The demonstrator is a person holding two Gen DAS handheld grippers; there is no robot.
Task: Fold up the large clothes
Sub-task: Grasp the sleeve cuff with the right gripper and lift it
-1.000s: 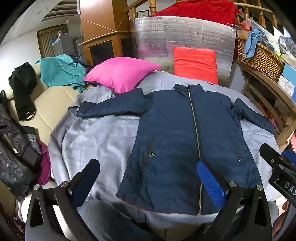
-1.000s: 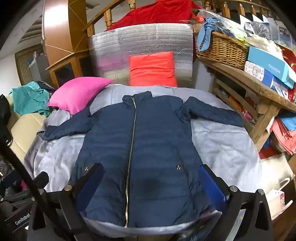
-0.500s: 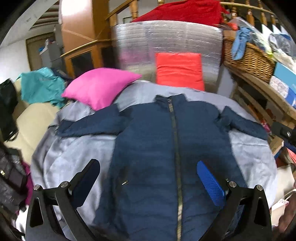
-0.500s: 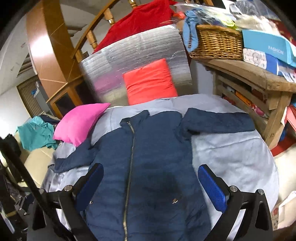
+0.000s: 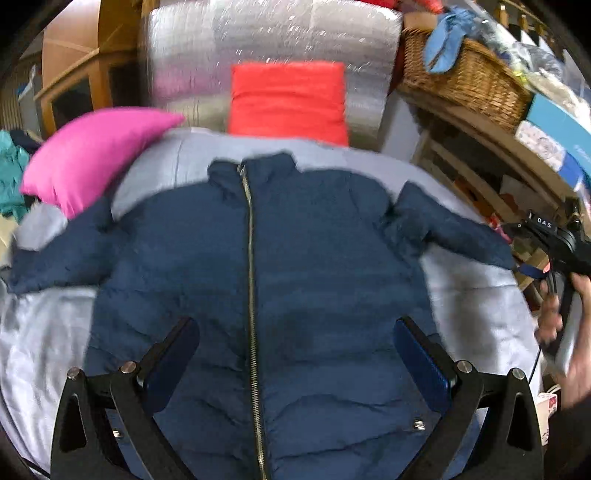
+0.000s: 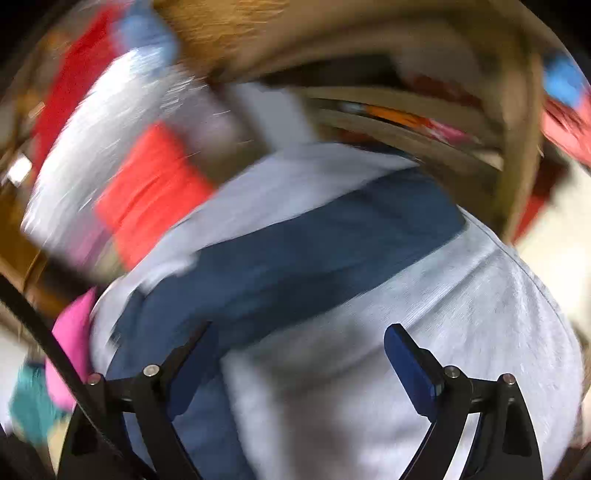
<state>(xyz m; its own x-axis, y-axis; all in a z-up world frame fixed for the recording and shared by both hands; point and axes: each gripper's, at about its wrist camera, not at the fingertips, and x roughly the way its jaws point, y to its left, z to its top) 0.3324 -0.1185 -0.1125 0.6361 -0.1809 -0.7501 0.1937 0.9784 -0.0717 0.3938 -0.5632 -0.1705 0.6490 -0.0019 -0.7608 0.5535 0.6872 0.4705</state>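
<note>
A navy zip-up padded jacket [image 5: 314, 266] lies flat and face up on a grey sheet [image 5: 44, 332], both sleeves spread out. My left gripper [image 5: 295, 354] is open and empty, hovering over the jacket's middle. My right gripper [image 6: 299, 358] is open and empty; its view is blurred and looks over the jacket's right sleeve [image 6: 332, 236] and the grey sheet [image 6: 461, 314]. The right gripper's body also shows in the left wrist view [image 5: 554, 240], held in a hand beside the right sleeve's cuff.
A pink pillow [image 5: 92, 155] lies by the left sleeve, a red cushion [image 5: 288, 99] behind the collar against a silver foil panel [image 5: 269, 33]. A wooden shelf with a wicker basket [image 5: 465, 70] and boxes stands at the right.
My left gripper has moved forward and lower over the jacket. My right gripper has swung fast to the right, toward the right sleeve. Both stay open.
</note>
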